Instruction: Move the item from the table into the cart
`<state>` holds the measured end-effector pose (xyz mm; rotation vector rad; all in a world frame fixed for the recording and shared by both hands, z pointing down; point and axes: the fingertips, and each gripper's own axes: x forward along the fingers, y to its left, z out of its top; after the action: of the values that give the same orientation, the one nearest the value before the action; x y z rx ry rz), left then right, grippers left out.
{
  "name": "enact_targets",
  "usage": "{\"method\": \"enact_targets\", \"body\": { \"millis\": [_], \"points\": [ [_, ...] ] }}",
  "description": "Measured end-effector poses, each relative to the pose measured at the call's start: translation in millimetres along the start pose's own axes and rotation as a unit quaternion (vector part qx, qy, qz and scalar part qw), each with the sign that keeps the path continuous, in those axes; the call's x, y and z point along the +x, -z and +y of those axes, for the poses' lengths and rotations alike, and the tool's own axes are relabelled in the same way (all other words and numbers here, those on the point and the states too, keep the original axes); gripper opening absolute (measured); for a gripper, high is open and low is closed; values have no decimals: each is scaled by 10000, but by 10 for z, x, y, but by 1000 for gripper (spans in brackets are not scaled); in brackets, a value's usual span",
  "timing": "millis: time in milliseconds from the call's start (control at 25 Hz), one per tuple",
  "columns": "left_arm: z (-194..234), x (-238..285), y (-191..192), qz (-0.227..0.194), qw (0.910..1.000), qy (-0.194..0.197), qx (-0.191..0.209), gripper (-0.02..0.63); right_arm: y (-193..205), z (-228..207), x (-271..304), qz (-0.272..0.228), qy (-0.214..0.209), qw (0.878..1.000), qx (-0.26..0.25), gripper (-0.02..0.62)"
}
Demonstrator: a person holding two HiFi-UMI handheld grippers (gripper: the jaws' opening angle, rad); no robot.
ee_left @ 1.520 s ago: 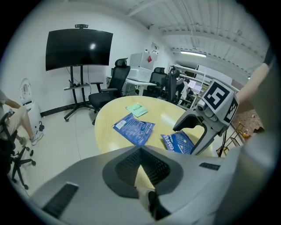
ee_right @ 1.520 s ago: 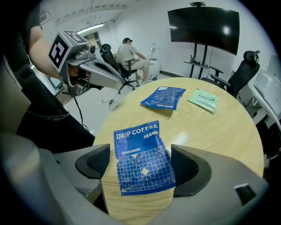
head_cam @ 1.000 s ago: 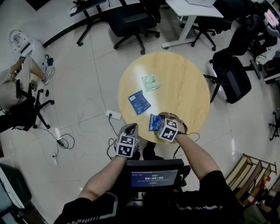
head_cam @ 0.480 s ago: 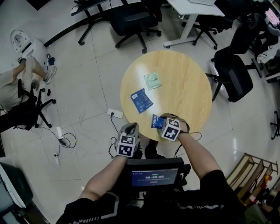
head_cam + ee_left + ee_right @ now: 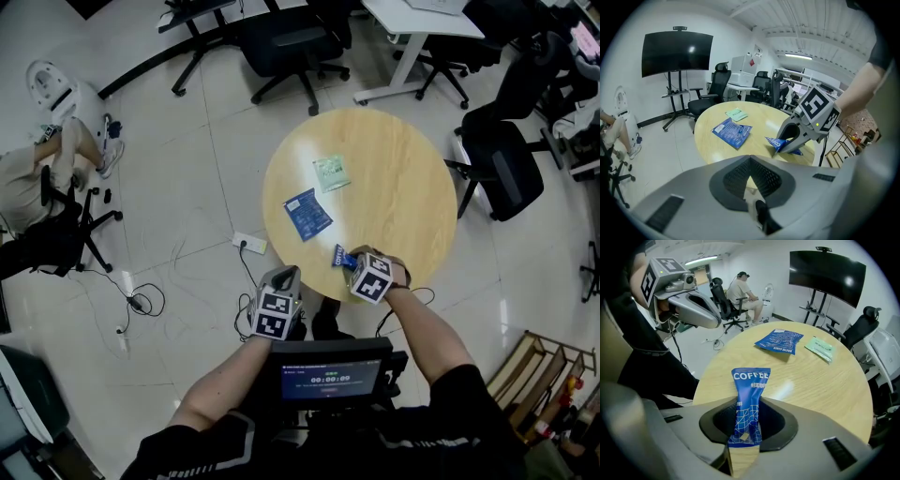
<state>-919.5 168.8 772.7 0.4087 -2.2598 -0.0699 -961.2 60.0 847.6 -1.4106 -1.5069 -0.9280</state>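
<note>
**At the table's near edge, the right gripper closes on the coffee sachet**

Nearest the person, the left gripper [image 5: 285, 274] hangs just off the rim of the round wooden table [image 5: 412, 187], over the floor. Its jaws are together with nothing between them, and it sits where it was a second ago. Just beyond, at the near edge, the right gripper [image 5: 351, 263] has just been closing. A second ago its jaws stood wide around the blue coffee sachet [image 5: 749, 399], which showed broad on the wood. Now they pinch its lower end, and the printed end sticks out past the fingertips above the tabletop. Farther in, the blue packet [image 5: 307, 214] and, beyond it, the pale green packet [image 5: 332, 172] lie flat and apart, as before. Past the table stand black office chairs [image 5: 286, 42].
</note>
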Motion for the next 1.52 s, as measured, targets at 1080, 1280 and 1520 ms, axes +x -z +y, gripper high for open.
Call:
{"method": "enact_targets", "body": {
  "millis": [1080, 1280, 1520],
  "points": [
    [47, -1768, -1440, -2272, 9721, 517, 289, 5, -1257, 233, -2933, -3445, 1468, 9080, 1878, 74],
    [-254, -2349, -1858, -3099, 9450, 968, 395, 5, -1207, 522, -3706, -4163, 1826, 8686, 1971, 74],
    [-482, -2640, -2144, -3556, 9253, 1186, 568, 5, -1126, 779, -4301, -4575, 2383, 8341, 1955, 74]
  ]
}}
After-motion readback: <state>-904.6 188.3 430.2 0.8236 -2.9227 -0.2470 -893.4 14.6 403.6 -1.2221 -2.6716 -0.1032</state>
